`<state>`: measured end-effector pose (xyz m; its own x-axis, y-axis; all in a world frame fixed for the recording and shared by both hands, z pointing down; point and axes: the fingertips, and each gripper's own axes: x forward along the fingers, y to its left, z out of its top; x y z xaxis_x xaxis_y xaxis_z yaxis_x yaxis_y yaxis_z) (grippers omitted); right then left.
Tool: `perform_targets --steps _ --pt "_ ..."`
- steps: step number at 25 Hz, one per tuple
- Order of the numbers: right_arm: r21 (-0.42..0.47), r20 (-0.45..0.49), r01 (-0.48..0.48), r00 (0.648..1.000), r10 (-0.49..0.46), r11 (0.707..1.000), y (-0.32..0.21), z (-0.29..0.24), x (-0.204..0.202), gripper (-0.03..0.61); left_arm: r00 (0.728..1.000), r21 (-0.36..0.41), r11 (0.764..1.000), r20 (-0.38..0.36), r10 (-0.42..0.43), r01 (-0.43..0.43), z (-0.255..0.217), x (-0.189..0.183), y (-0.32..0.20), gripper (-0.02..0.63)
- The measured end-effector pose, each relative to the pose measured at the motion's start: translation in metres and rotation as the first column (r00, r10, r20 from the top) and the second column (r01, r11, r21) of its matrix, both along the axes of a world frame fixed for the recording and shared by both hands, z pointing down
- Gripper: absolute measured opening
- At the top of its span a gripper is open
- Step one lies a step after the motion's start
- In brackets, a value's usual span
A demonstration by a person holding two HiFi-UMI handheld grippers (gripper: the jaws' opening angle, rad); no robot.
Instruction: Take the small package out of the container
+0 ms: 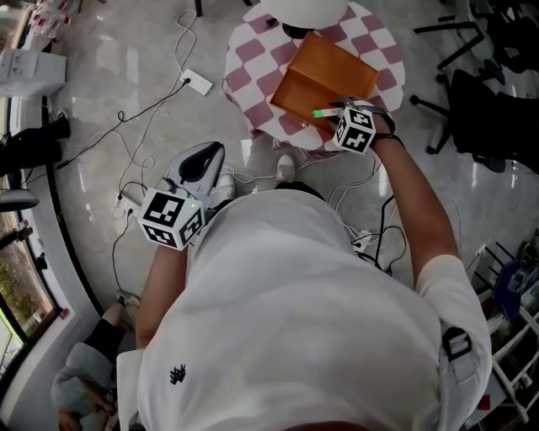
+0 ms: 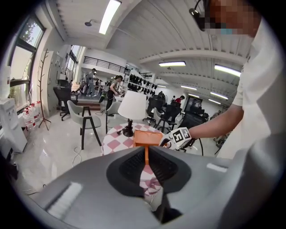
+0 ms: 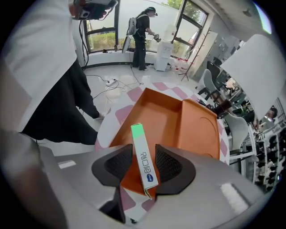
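Note:
The small package (image 3: 144, 161) is a slim white box with a green end. It lies between the pads of my right gripper (image 3: 143, 147), with a thin gap showing on each side, so the jaws stand open around it. Beyond it is the orange container (image 3: 170, 120), which looks bare inside. From the head view, the right gripper (image 1: 339, 108) hangs over the near edge of the container (image 1: 324, 80), the package (image 1: 324, 113) poking out to the left. My left gripper (image 1: 215, 151) is held low beside my body, away from the table, shut with nothing in it.
The container sits on a round table with a pink-and-white checked cloth (image 1: 253, 67), next to a lamp with a white shade (image 1: 303, 10). Cables and a power strip (image 1: 200, 82) lie on the floor to the left. Black office chairs (image 1: 480, 93) stand to the right.

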<state>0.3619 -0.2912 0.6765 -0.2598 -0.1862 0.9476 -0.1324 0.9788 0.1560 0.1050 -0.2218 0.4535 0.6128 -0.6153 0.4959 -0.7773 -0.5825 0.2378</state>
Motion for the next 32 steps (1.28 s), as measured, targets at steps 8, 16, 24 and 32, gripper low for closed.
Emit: perform_targets --steps 8,16,24,32 --pt "-0.052 -0.025 0.028 0.999 -0.029 0.998 -0.003 0.010 -0.002 0.114 0.998 0.008 0.998 0.009 -0.059 0.059 -0.002 -0.018 -0.005 0.078" --pt "-0.082 0.020 -0.060 0.998 0.062 0.995 -0.005 -0.002 -0.010 0.095 0.999 0.030 0.999 0.003 -0.046 0.045 -0.007 -0.030 -0.005 0.078" --pt "-0.045 0.078 -0.216 0.973 0.219 0.975 -0.010 -0.038 -0.016 0.094 1.000 0.052 0.999 -0.002 0.009 -0.009 -0.012 -0.045 0.004 0.078" --pt "0.023 0.116 -0.305 0.947 0.300 0.952 0.002 -0.088 -0.038 0.094 0.997 0.073 0.995 -0.012 0.071 -0.070 -0.015 -0.068 0.017 0.078"
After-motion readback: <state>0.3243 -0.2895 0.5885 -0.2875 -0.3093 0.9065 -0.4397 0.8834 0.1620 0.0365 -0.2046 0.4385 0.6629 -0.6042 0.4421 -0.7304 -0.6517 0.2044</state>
